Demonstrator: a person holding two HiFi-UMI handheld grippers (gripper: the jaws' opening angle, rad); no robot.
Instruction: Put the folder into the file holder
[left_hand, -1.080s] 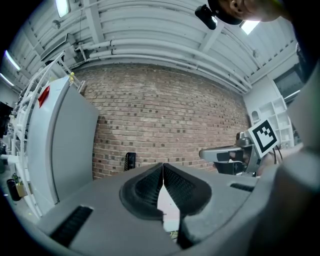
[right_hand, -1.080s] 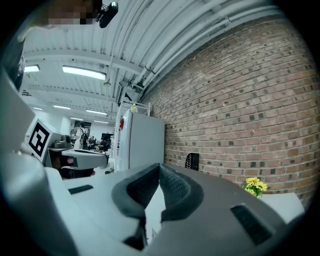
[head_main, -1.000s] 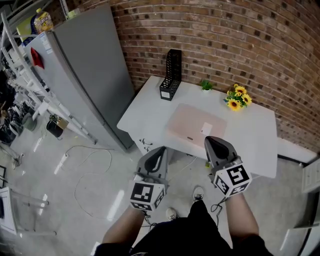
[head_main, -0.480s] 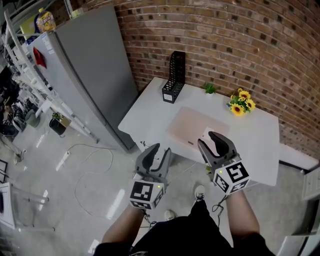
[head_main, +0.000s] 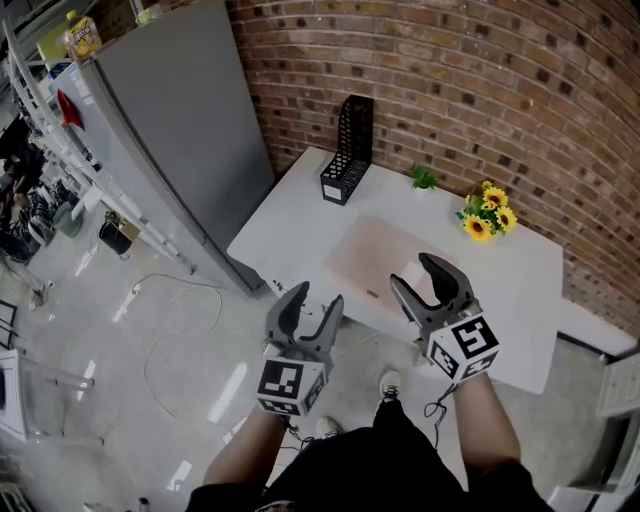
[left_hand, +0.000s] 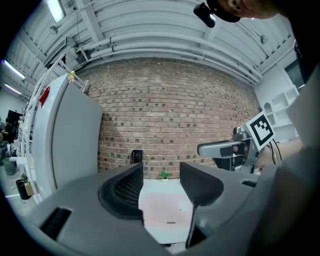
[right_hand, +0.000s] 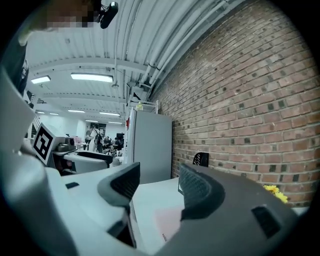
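Head view, looking steeply down at a white tabletop (head_main: 285, 225) set against a brick wall (head_main: 460, 80). The pink folder (head_main: 372, 255) lies flat near the middle of the tabletop, towards its near edge. The black mesh file holder (head_main: 350, 145) stands upright at the far left corner, well apart from the folder. A small green plant (head_main: 424, 178) and a bunch of sunflowers (head_main: 486, 211) sit along the far edge by the wall, and a tall grey cabinet (head_main: 170, 130) stands left of the tabletop. The left claw (head_main: 313, 298) is held off the near edge, over the floor, its jaws spread and opening with nothing between them. The right claw (head_main: 415, 272) hovers above the near right part of the folder without touching it, its jaws likewise spread and opening on empty space. Both claws point towards the far wall.
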